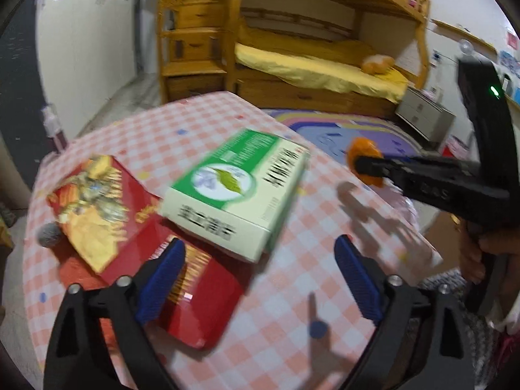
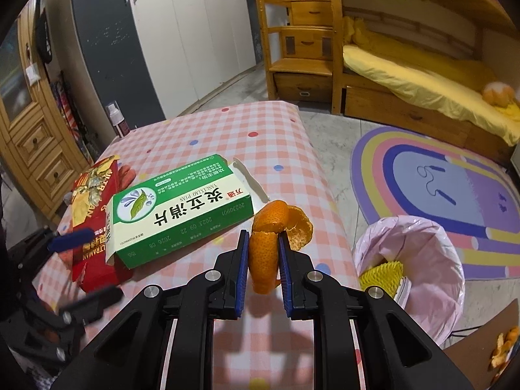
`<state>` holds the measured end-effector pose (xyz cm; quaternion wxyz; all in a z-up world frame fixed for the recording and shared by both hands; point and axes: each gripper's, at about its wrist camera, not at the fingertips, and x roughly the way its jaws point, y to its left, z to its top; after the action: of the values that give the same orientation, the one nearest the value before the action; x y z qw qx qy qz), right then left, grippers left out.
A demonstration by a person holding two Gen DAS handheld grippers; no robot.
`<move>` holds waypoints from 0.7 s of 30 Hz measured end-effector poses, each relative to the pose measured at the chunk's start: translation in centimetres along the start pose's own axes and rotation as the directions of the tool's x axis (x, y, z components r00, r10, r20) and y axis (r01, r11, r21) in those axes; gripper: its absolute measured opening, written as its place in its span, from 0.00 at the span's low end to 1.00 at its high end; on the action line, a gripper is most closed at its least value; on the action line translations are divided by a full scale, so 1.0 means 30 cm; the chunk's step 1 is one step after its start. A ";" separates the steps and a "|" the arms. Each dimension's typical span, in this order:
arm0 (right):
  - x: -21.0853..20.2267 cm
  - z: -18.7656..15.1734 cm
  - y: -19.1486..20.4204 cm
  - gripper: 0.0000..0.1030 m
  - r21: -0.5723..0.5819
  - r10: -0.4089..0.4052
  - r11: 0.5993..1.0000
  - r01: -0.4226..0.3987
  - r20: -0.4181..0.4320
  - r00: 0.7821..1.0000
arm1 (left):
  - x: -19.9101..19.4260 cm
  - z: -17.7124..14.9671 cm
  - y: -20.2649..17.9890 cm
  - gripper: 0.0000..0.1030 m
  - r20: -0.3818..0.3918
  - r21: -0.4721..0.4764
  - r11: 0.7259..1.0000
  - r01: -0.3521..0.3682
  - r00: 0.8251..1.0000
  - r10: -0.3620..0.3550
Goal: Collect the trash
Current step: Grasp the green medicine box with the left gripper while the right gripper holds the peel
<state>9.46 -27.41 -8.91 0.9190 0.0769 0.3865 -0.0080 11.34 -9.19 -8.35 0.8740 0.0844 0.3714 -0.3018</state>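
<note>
A green and white medicine box (image 1: 237, 191) (image 2: 182, 208) lies on the checked table, partly over a red carton (image 1: 136, 234) (image 2: 94, 227). My left gripper (image 1: 260, 256) stands open just in front of both boxes, nothing between its blue pads. My right gripper (image 2: 263, 253) is shut on a curl of orange peel (image 2: 273, 237), held above the table's right edge; in the left wrist view that peel (image 1: 364, 159) shows at the tip of the other gripper. A pink-lined trash bin (image 2: 412, 260) stands on the floor below right, with a yellow foam net inside.
A grey ball of fluff (image 1: 48, 234) lies at the red carton's left. More orange peel (image 2: 503, 347) sits on cardboard at lower right. A rainbow rug (image 2: 438, 188), a wooden bunk bed (image 2: 406, 74) and a spray bottle (image 2: 117, 120) surround the table (image 2: 269, 149).
</note>
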 end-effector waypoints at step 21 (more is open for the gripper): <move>-0.002 0.006 -0.015 0.18 -0.006 0.009 1.000 -0.009 0.007 1.000 | 0.157 0.093 0.011 0.93 -0.064 0.111 0.989 -0.102 0.992 0.110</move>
<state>9.50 -27.87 -8.79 0.9207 0.0759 0.3828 -0.0029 15.77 -12.14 -9.68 0.8695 0.1615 0.3798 -0.2713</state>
